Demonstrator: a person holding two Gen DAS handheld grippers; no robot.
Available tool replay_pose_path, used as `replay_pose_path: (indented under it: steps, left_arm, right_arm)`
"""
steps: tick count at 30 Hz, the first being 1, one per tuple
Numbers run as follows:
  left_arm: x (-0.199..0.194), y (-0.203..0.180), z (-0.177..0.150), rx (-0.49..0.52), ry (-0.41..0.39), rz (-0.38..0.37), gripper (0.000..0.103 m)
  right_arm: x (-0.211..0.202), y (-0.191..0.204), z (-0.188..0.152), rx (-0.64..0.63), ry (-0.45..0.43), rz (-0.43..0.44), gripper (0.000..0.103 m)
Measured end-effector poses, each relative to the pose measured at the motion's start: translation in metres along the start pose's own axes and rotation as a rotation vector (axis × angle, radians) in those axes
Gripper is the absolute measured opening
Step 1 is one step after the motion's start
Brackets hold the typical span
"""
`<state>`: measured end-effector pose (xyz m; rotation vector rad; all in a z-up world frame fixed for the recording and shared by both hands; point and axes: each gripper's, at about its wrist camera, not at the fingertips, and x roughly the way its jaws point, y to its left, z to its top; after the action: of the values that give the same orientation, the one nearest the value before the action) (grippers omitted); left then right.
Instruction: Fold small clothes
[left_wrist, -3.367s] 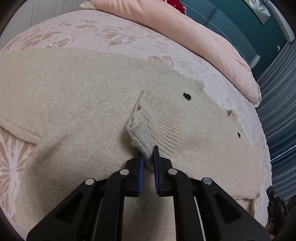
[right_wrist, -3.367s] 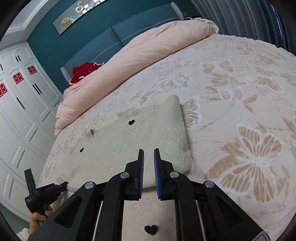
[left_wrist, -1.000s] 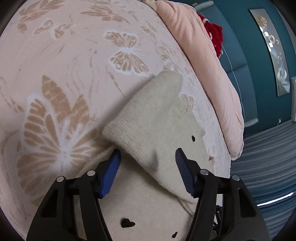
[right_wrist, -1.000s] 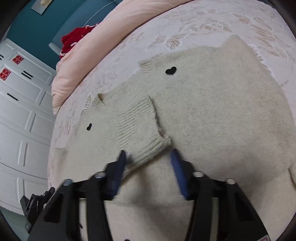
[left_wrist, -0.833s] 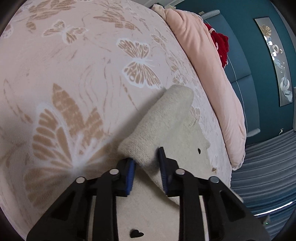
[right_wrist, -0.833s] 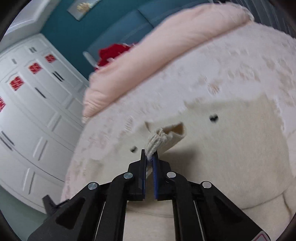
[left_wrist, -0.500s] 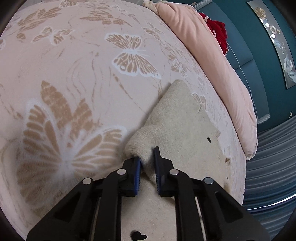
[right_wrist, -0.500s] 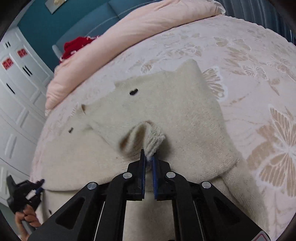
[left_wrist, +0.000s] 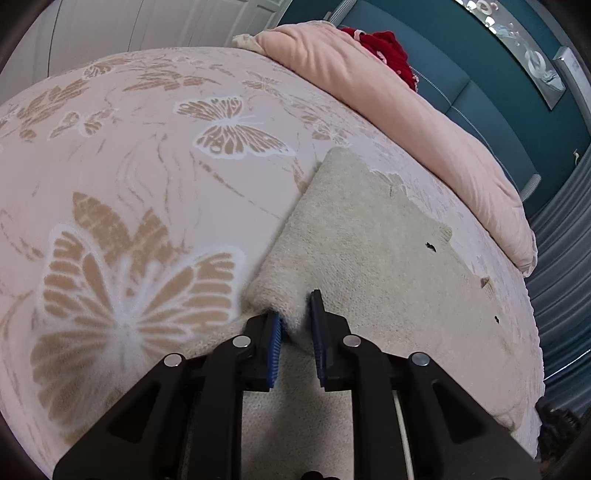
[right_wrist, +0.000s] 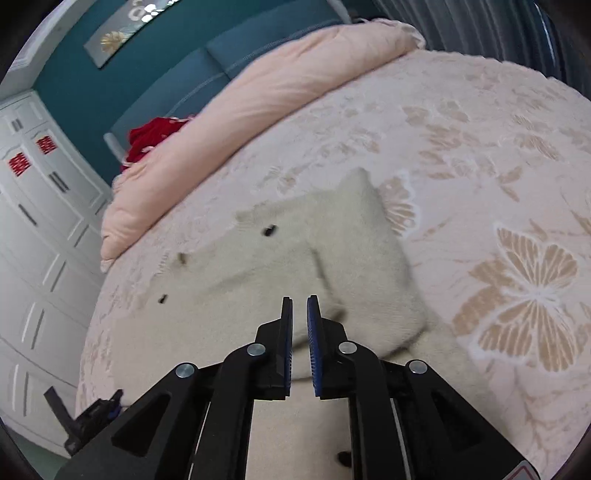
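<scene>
Your left tongs (left_wrist: 295, 317) stand narrow, pinching a fold of the cream sweater (left_wrist: 369, 240) between the blue pads (left_wrist: 275, 338); the knit bulges up between the jaws at the sweater's near left edge. These jaws have just eased a little wider, yet the wool is between them and pressed.

Your right tongs (right_wrist: 299, 317) hang above the sweater (right_wrist: 295, 258) with the jaws close together and a thin gap between them. Nothing sits in that gap; the fabric lies below, blurred. These jaws too have just been opening slightly.

The sweater lies on the bed (left_wrist: 129, 166), spread over the pink cover with butterfly prints. One side is folded in over the body, giving a slanted edge that runs from your left tongs up to a corner. Small black hearts (right_wrist: 269, 230) dot the knit.

Beyond the sweater a rolled pink quilt (left_wrist: 388, 99) lies along the teal headboard (left_wrist: 480, 92), with a red item (left_wrist: 384, 48) at its end. White wardrobe doors (right_wrist: 37, 240) stand to the side in the right view.
</scene>
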<state>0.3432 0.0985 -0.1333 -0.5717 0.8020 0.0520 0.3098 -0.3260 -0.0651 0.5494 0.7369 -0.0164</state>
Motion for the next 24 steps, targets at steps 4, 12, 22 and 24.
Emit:
replay_pose_path:
  steps: [4,12,22,24]
  left_arm:
    - [-0.002,0.011,-0.004,-0.054,-0.036,-0.074,0.016]
    - [-0.001,0.014,-0.009,-0.057,-0.073,-0.11,0.016]
    - [0.0,0.017,-0.012,-0.054,-0.091,-0.127,0.016]
    - [0.0,0.016,-0.012,-0.052,-0.091,-0.124,0.016]
  right_arm:
    - [0.052,0.115,-0.017,-0.3,0.177,0.182,0.01]
    - [0.208,0.244,-0.066,-0.43,0.448,0.171,0.01]
    - [0.135,0.116,0.005,-0.255,0.199,0.046,0.001]
    - [0.122,0.037,0.018,-0.136,0.199,-0.079,0.002]
